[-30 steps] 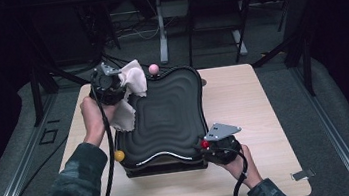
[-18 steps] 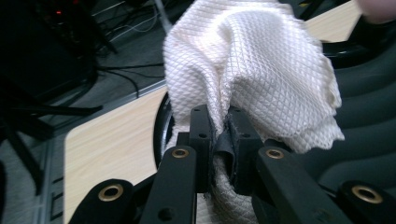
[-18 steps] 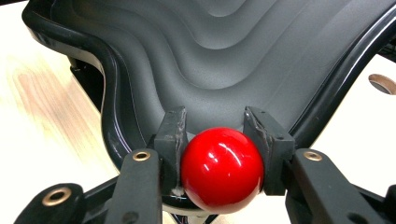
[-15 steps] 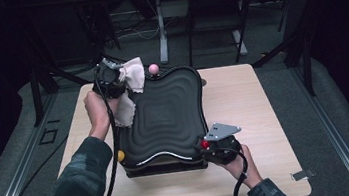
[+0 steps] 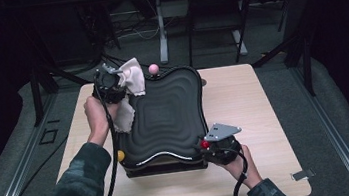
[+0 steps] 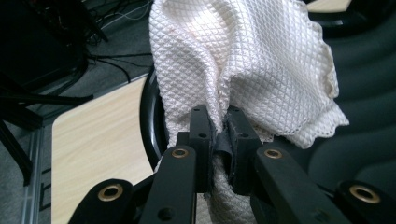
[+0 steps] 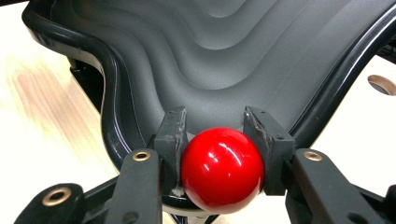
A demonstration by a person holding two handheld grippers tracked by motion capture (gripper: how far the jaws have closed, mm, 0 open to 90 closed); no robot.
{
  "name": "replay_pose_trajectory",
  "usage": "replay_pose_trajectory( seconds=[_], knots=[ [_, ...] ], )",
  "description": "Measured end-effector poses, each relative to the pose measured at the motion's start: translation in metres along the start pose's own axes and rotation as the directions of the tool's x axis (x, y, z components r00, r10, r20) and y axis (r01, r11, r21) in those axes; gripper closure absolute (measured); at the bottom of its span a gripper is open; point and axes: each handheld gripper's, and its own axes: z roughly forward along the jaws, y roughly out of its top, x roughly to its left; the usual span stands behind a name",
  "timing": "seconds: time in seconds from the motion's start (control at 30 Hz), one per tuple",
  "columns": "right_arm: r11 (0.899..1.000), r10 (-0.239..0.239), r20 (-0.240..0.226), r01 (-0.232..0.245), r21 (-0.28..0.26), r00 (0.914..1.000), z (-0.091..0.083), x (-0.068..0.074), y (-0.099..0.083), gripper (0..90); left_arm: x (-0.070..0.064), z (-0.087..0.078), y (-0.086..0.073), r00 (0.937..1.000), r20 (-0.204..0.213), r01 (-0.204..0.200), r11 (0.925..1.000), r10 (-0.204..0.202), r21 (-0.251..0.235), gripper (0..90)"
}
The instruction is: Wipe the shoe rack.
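Note:
A black wavy tray (image 5: 167, 116) with stepped ridges sits on the wooden table; it has ball knobs at its corners. My left gripper (image 5: 113, 85) hovers at the tray's far left corner, shut on a white quilted cloth (image 5: 130, 81) that drapes over the tray's left rim. In the left gripper view the cloth (image 6: 243, 60) bulges above my jaws, pinched between them (image 6: 217, 135). My right gripper (image 5: 208, 144) is at the tray's near right corner, shut on its red ball knob (image 7: 222, 168). The tray's ridged surface (image 7: 224, 56) stretches ahead of it.
A pink ball knob (image 5: 153, 69) stands at the tray's far edge and a yellow one (image 5: 120, 156) at its near left corner. The wooden table (image 5: 258, 102) has bare surface right of the tray. A small metal clip (image 5: 300, 175) lies near the front right corner.
My left gripper has carried the cloth a little farther away and up along the tray's left rim. The right gripper has stayed on the red knob.

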Motion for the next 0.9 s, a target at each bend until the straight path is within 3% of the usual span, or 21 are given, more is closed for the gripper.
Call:
replay_pose_trajectory(
  seconds=[0.13,0.37,0.4,0.57,0.9],
  knots=[
    [1.0,0.001,0.0,-0.001,0.0,1.0,0.0,0.0,0.0,59.8,-0.004,-0.004,-0.01,0.9998,0.017,-0.012,0.9999,0.012,0.011,83.0],
    [1.0,-0.002,0.014,0.002,0.002,0.9999,0.0,0.0,0.0,59.8,-0.011,-0.011,-0.028,0.9986,0.053,0.002,0.9999,-0.002,0.011,83.0],
    [1.0,0.0,-0.002,0.0,0.002,1.0,0.0,0.0,0.0,59.8,-0.013,-0.011,-0.031,0.9983,0.058,0.001,1.0,-0.001,0.006,83.0],
    [1.0,0.0,0.009,0.0,0.0,1.0,0.001,0.0,0.0,59.8,-0.017,-0.016,-0.044,0.9968,0.08,0.001,1.0,-0.002,0.004,83.0],
    [1.0,-0.003,-0.012,0.003,-0.007,0.9999,0.001,-0.002,0.0,59.8,-0.03,-0.027,-0.069,0.9939,0.11,-0.012,0.9996,0.01,0.024,83.0]
  ],
)
